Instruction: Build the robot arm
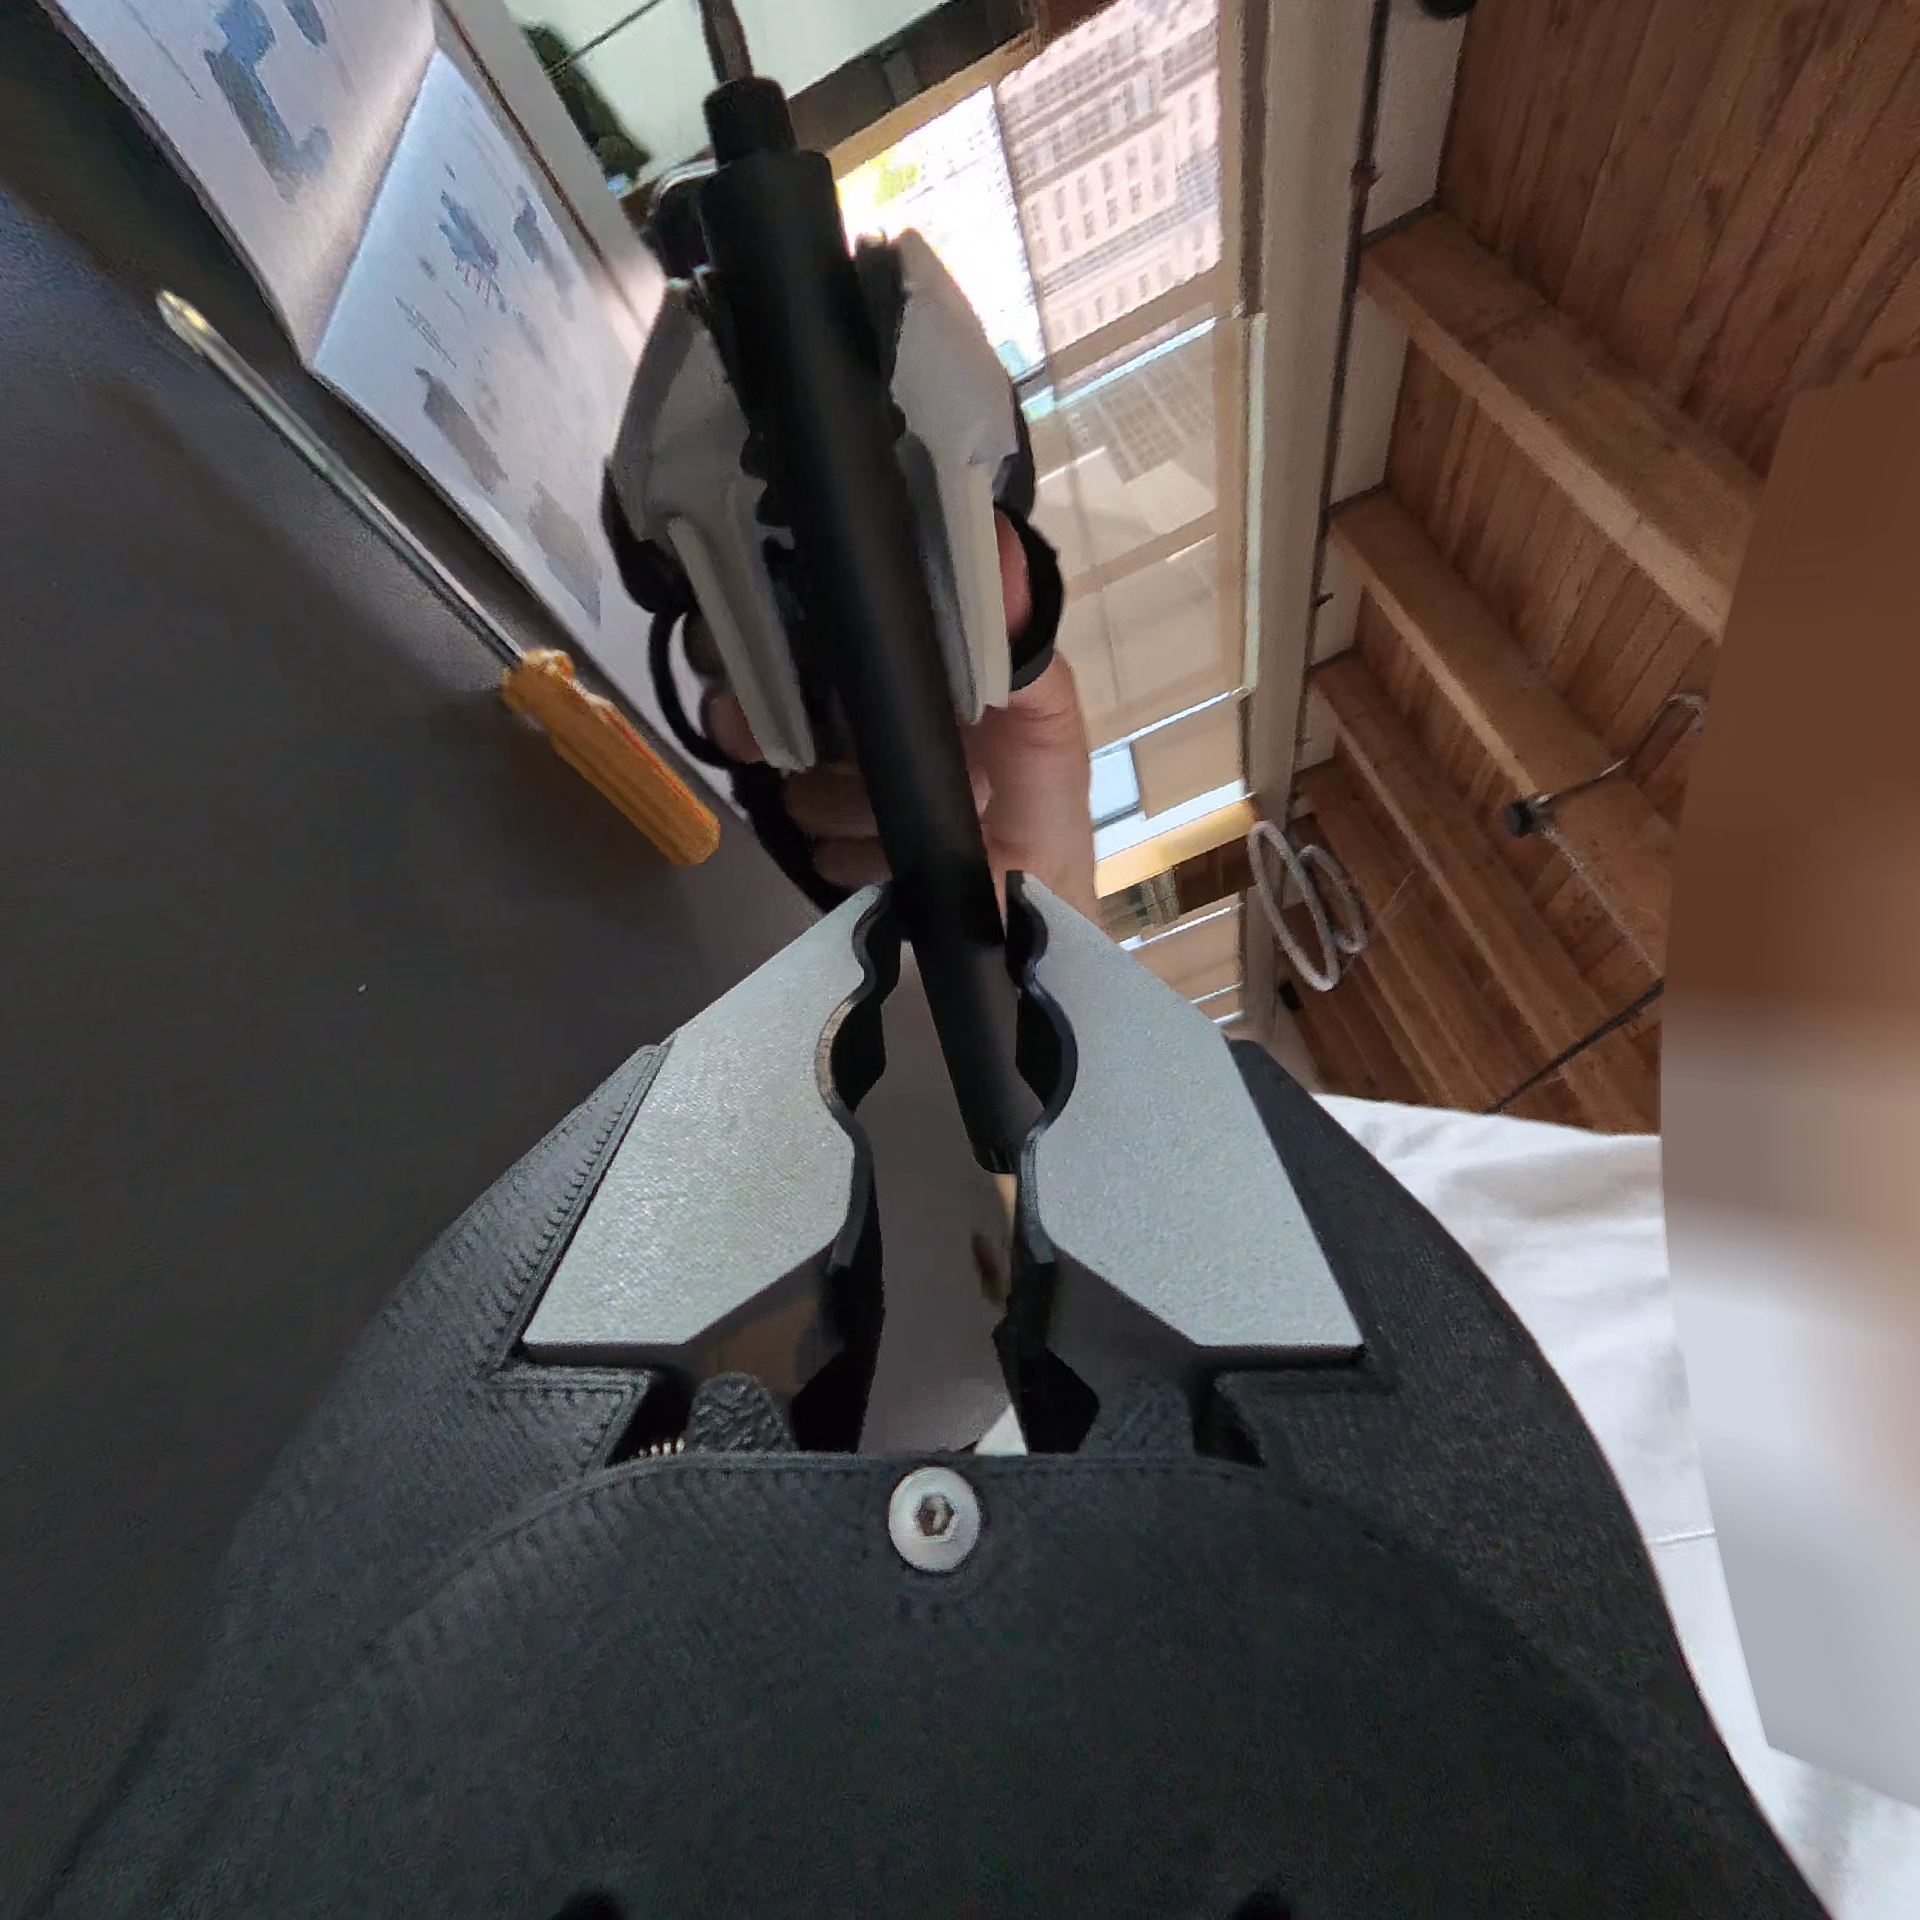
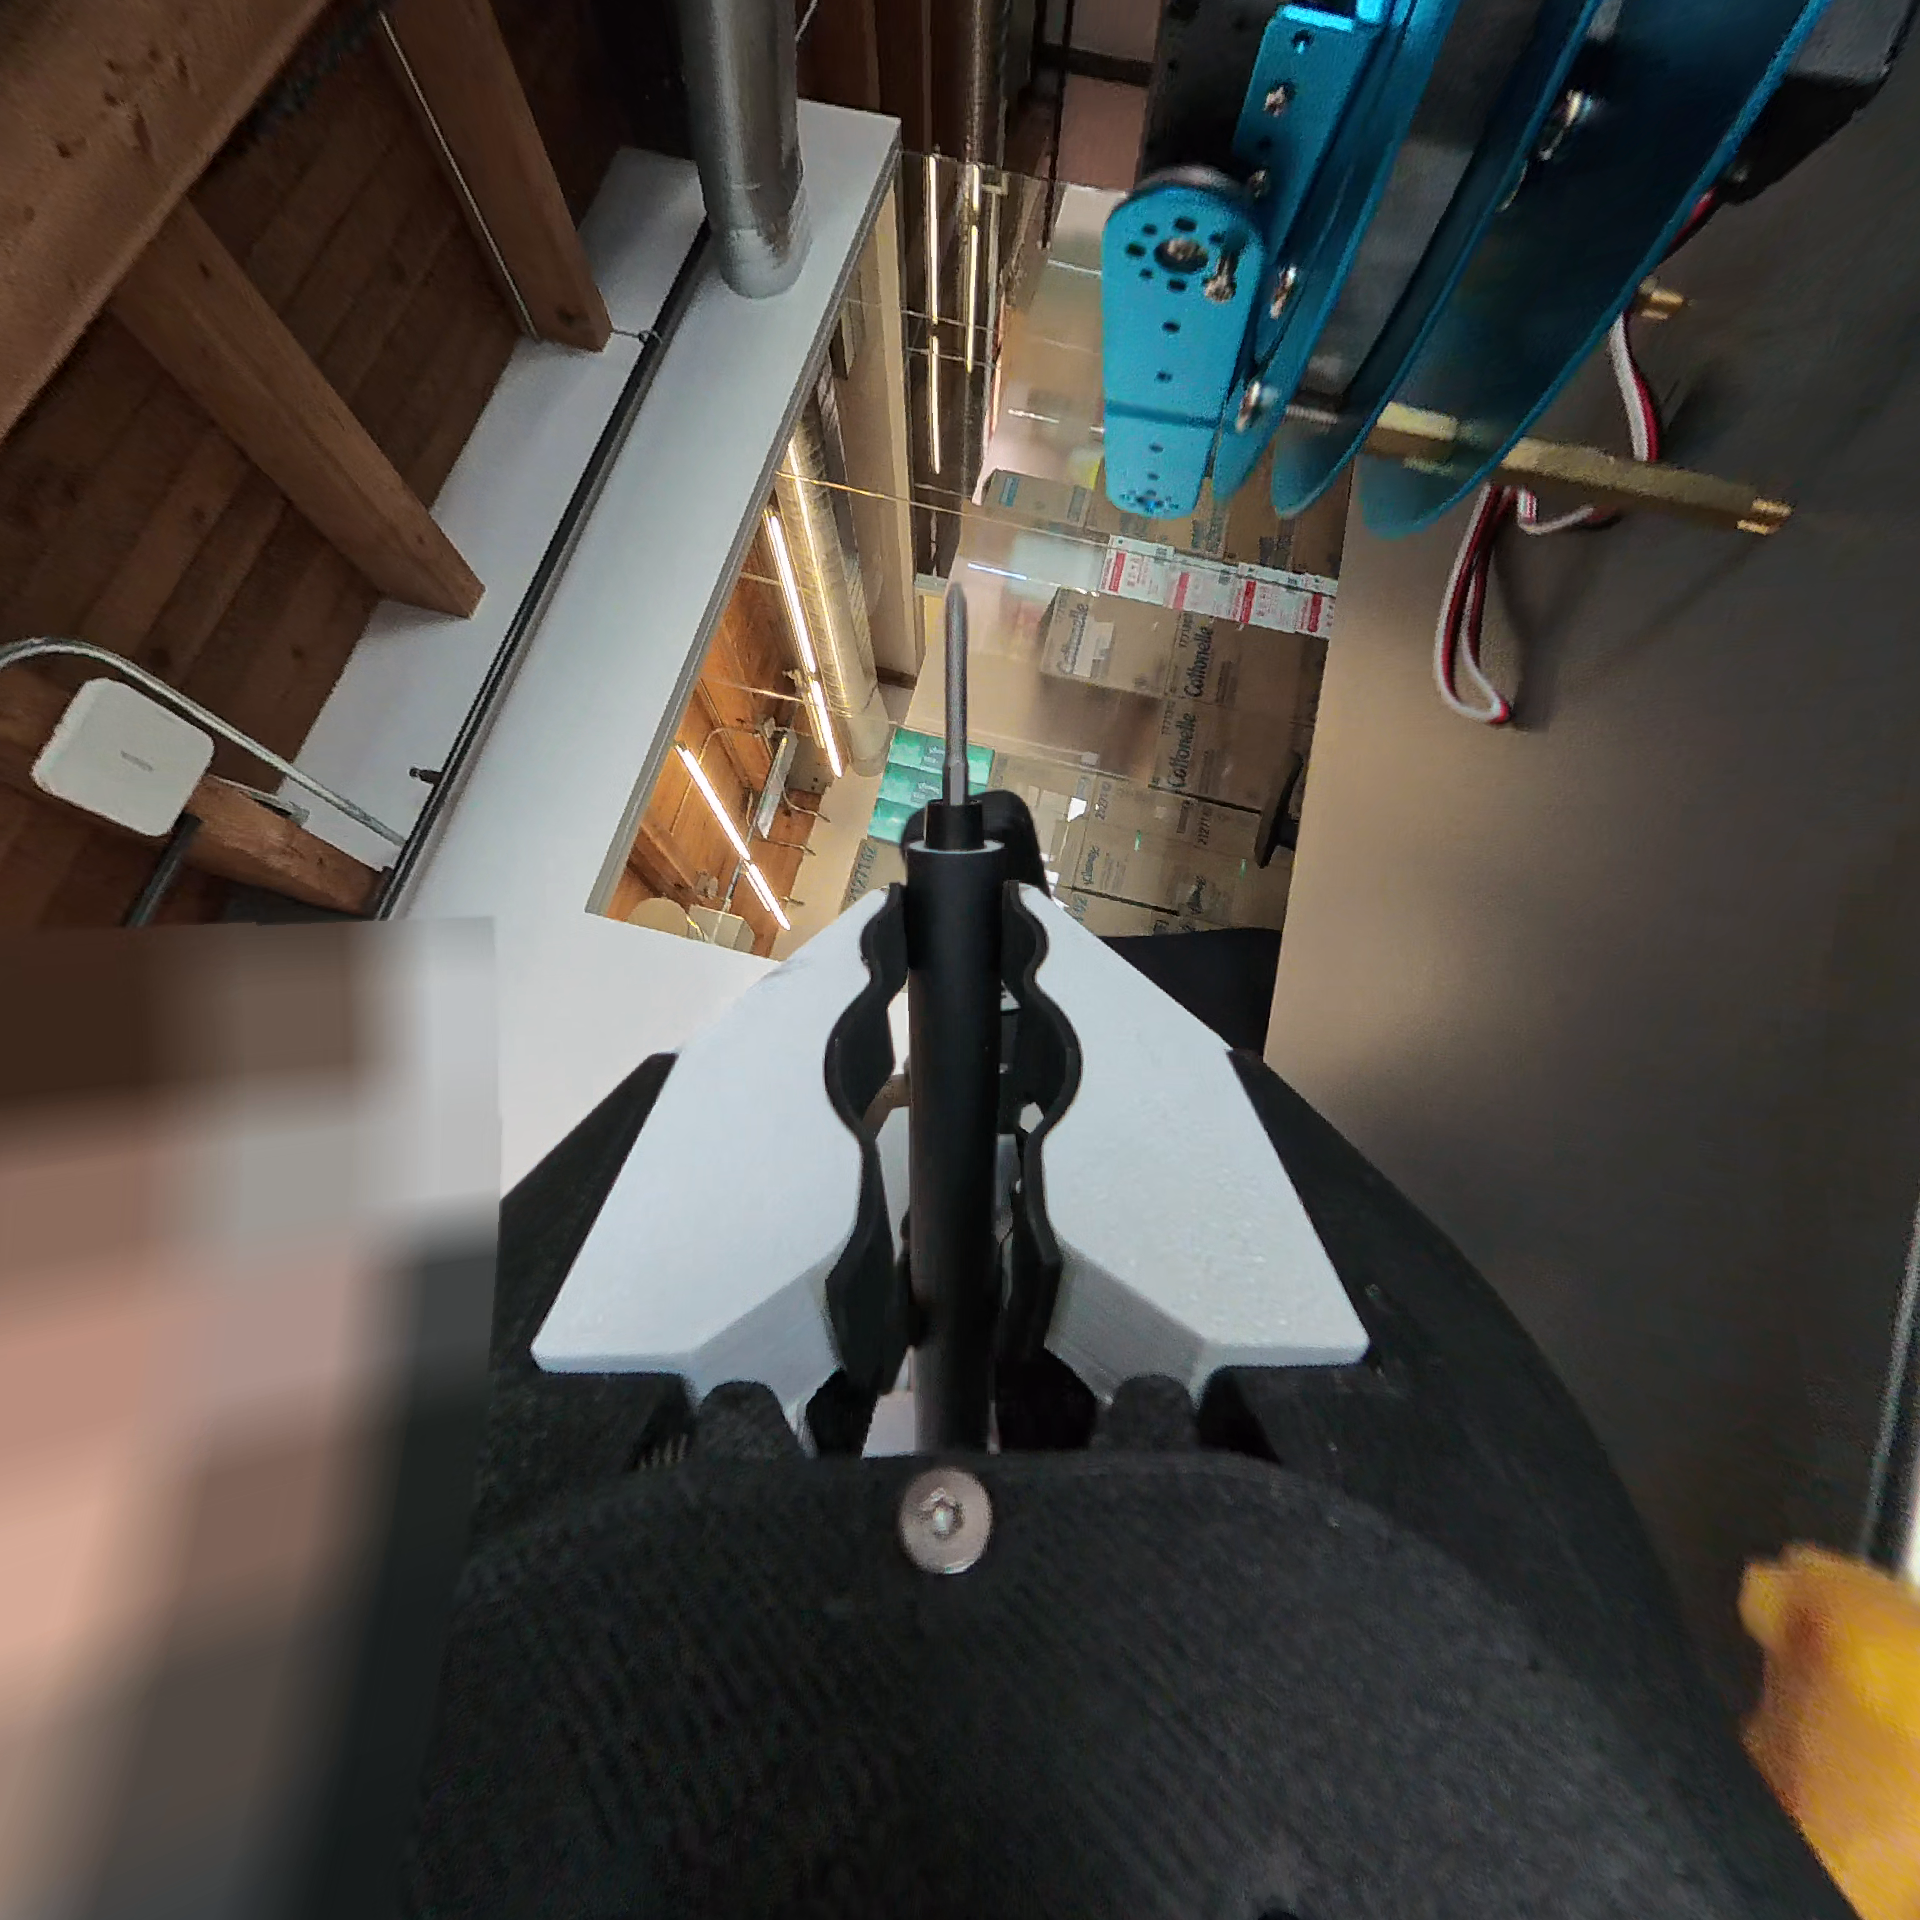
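Left wrist view: left gripper [image 1: 943, 914] sits at frame centre, grey jaws narrow around the lower end of a black screwdriver handle [image 1: 914, 727]; the right jaw pad touches it, the left pad shows a small gap, so a firm grip is unclear. The right gripper [image 1: 821, 488], white-jawed, is above it at upper centre, clamped on the same handle, with a person's hand [image 1: 1023, 769] behind it. An orange-handled screwdriver [image 1: 608, 743] lies on the dark bench [image 1: 208, 935] at centre left, beside white printed sheets [image 1: 457, 343] at upper left.

Right wrist view: right gripper [image 2: 956, 914] has its jaws closed on the black handle, running up frame centre, thin metal bit [image 2: 954, 696] pointing up. A blue metal servo assembly [image 2: 1351, 260] is at upper right, with red-white wires [image 2: 1475, 623] just beside it.
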A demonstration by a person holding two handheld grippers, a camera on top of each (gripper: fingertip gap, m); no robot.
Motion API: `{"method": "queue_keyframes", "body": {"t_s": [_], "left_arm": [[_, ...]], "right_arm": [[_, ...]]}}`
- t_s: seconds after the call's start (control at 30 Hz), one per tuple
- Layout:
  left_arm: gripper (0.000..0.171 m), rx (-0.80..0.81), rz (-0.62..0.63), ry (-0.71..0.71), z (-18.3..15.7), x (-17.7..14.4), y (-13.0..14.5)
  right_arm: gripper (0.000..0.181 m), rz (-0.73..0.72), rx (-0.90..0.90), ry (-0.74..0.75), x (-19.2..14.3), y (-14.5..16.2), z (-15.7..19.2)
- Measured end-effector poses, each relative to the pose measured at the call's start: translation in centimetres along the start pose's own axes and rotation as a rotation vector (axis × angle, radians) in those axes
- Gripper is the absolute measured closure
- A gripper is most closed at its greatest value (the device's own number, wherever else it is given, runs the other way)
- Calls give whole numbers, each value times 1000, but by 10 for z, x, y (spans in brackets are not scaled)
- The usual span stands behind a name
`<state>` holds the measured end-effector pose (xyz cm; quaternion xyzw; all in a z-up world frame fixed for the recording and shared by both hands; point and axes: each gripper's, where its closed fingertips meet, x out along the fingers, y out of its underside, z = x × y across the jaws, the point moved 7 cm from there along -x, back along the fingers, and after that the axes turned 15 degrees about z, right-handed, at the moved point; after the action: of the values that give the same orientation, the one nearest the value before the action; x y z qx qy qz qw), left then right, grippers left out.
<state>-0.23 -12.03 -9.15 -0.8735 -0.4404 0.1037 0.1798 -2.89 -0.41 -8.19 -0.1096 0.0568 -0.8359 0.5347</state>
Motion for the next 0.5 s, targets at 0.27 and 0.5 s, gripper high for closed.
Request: {"method": "queue_keyframes", "body": {"t_s": [0.27, 0.5], "left_arm": [[154, -47, 78, 1, 16, -12, -15], [155, -115, 86, 53, 24, -14, -25]], "right_arm": [[166, -65, 9, -24, 13, -19, -16], [166, -64, -4, 12, 10, -29, -22]]}}
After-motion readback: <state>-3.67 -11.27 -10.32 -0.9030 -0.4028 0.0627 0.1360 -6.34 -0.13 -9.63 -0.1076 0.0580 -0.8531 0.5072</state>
